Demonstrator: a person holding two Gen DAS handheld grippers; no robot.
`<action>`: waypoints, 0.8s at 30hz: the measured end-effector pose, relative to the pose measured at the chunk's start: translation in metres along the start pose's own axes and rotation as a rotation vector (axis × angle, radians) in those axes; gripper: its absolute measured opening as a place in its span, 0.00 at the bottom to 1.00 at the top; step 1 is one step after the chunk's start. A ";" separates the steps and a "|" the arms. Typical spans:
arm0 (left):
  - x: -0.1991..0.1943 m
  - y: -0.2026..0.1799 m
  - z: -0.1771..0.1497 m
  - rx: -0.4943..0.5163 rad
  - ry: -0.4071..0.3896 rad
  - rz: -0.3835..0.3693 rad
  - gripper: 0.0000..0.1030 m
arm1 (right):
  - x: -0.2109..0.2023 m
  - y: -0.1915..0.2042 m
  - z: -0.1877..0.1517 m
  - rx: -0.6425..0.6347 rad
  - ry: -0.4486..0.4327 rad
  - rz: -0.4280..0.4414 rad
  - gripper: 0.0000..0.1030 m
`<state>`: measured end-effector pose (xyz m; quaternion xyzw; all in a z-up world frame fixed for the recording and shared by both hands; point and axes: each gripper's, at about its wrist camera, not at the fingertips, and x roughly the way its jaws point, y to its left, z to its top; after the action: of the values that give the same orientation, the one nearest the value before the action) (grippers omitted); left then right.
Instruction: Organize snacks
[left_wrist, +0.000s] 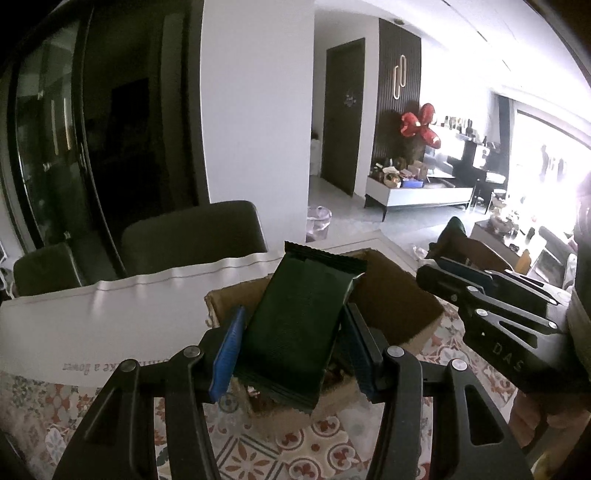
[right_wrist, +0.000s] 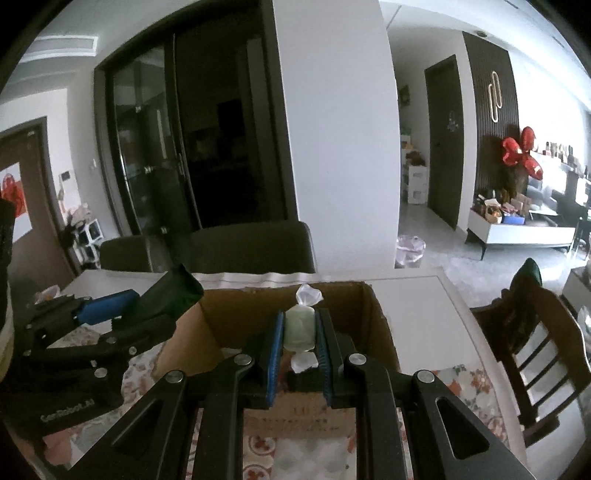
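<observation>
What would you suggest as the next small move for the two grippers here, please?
Probably lower the right gripper and open its fingers, since the pale wrapped candy it holds hangs over the open cardboard box. The left gripper holds a dark green snack packet above the same box.

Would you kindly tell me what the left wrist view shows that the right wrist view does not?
Only the left wrist view shows the dark green snack packet full face, clamped between the left tongs, with a white sheet bearing printed words beside the box. Only the right wrist view shows the pale twist-wrapped candy gripped by the right tongs, and a red picture on the far wall. Both show the cardboard box, the patterned tablecloth, the dark chairs and the red flower ornament.
</observation>
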<state>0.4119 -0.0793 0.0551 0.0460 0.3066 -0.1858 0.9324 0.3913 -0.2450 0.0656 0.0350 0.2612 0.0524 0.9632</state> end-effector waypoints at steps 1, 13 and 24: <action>0.005 0.001 0.002 -0.005 0.008 0.000 0.51 | 0.004 -0.001 0.003 0.000 0.007 0.002 0.18; 0.016 -0.001 0.007 -0.010 0.049 0.088 0.74 | 0.032 -0.018 0.011 0.036 0.096 -0.025 0.39; -0.060 -0.011 -0.038 -0.012 -0.090 0.191 0.89 | -0.037 -0.006 -0.025 0.039 0.022 -0.068 0.55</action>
<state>0.3422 -0.0626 0.0600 0.0611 0.2598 -0.0963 0.9589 0.3475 -0.2542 0.0622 0.0445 0.2739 0.0151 0.9606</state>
